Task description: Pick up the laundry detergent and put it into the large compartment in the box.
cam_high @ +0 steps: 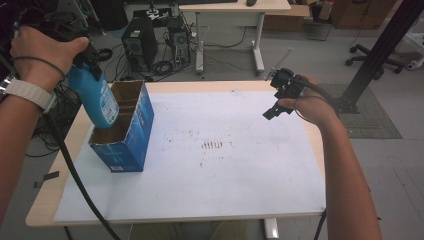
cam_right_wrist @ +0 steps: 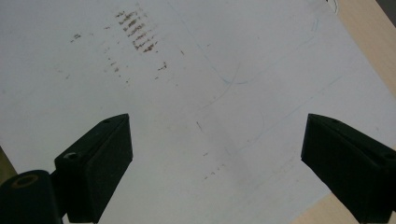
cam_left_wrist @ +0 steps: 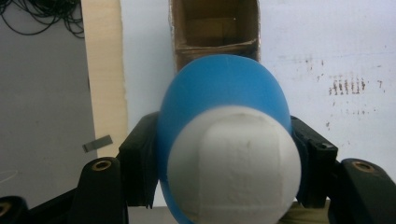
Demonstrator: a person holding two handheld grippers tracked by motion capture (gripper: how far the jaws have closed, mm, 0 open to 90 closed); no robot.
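Closest to the lens in the left gripper view was the white cap (cam_left_wrist: 233,163) of the blue bottle (cam_left_wrist: 223,88), blurred; left tongs (cam_left_wrist: 224,172) were clamped on the bottle body, a black jaw pressed against each side.

Desk (cam_high: 55,200): light wood top, mostly covered by a white sheet (cam_high: 240,175) with brown smudge marks (cam_high: 212,145) near its middle.

Blue carton (cam_high: 131,137): stood on the left part of the sheet, open top, brown cardboard dividers inside splitting it into compartments. In the left gripper view the carton (cam_left_wrist: 215,28) sat straight ahead past the bottle.

Blue bottle (cam_high: 97,97) in the high view: held tilted, lower end dipping into the carton's open top around the middle compartments; couldn't tell whether it touched a divider. Upper end was in the left tongs (cam_high: 87,57), gripped in the person's left hand (cam_high: 42,52).

Right tongs (cam_high: 281,97): held in the right hand (cam_high: 312,102) above the right side of the desk, well apart from the carton. In the right gripper view the right tongs (cam_right_wrist: 215,163) had jaws spread wide with just the marked sheet (cam_right_wrist: 210,70) between them, holding no object.
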